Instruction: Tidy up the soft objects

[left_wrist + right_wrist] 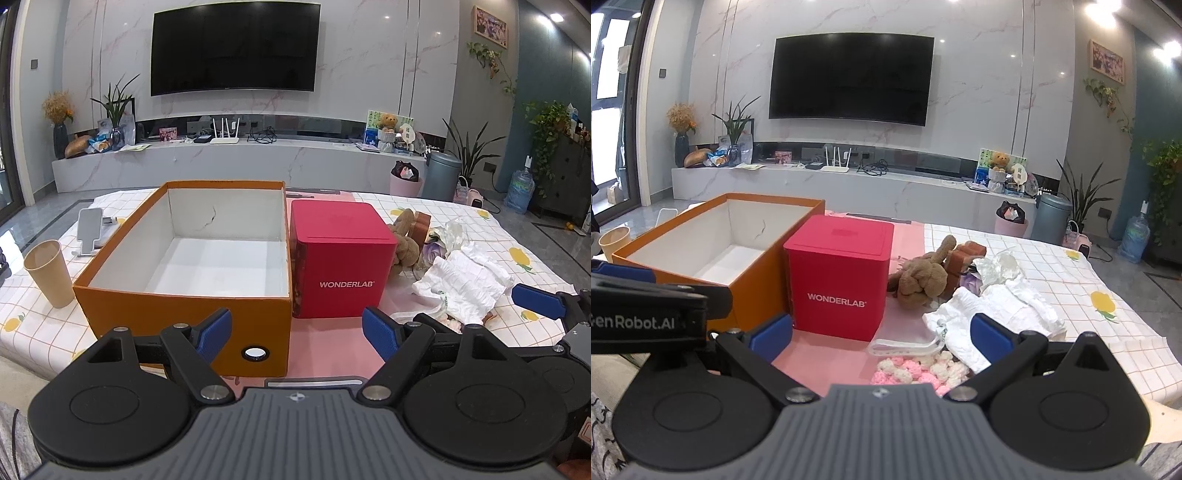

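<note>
Ahead and to the left of my left gripper point(297, 334) stands the orange box point(181, 314), empty, its long axis running away from me, while the soft pile lies well off to that gripper's right, past the red box point(341, 258). My right gripper point(882, 338) is the nearer one: the white cloth point(990, 317) sits just ahead to its right, the pink-and-white knit piece point(916, 371) almost between its fingers, the brown plush point(919, 277) farther ahead. Both grippers stand spread wide, holding nothing, so I judge the right should pick first.
</note>
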The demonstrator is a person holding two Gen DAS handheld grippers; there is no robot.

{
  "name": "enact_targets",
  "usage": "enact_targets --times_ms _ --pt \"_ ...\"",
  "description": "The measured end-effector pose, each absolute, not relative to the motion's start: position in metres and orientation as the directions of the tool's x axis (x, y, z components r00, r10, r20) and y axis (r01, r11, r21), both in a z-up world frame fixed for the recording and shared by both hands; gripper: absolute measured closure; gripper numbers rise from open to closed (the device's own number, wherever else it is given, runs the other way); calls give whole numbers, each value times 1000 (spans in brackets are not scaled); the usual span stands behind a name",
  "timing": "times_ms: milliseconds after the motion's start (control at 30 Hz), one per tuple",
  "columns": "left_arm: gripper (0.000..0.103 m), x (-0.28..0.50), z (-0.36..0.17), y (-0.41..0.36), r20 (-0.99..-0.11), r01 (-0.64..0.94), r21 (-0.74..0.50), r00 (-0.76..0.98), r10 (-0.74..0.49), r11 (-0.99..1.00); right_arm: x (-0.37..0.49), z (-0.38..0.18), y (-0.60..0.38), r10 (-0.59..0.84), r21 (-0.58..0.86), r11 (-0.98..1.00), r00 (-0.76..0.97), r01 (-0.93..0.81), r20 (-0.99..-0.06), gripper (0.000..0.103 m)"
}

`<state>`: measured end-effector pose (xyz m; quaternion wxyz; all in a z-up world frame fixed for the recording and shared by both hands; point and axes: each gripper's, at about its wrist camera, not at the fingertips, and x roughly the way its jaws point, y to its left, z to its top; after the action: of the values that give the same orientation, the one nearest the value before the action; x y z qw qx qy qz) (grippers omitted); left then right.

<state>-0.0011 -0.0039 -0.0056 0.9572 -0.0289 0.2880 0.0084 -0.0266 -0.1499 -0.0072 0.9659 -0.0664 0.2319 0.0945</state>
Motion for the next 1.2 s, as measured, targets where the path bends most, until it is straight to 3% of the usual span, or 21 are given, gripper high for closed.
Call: enact_targets --times_ms 1200 --pt "9 -1 -7 -4 -562 -40 -51 827 4 998 -28 -6 -149 148 -84 974 870 -211 -470 3"
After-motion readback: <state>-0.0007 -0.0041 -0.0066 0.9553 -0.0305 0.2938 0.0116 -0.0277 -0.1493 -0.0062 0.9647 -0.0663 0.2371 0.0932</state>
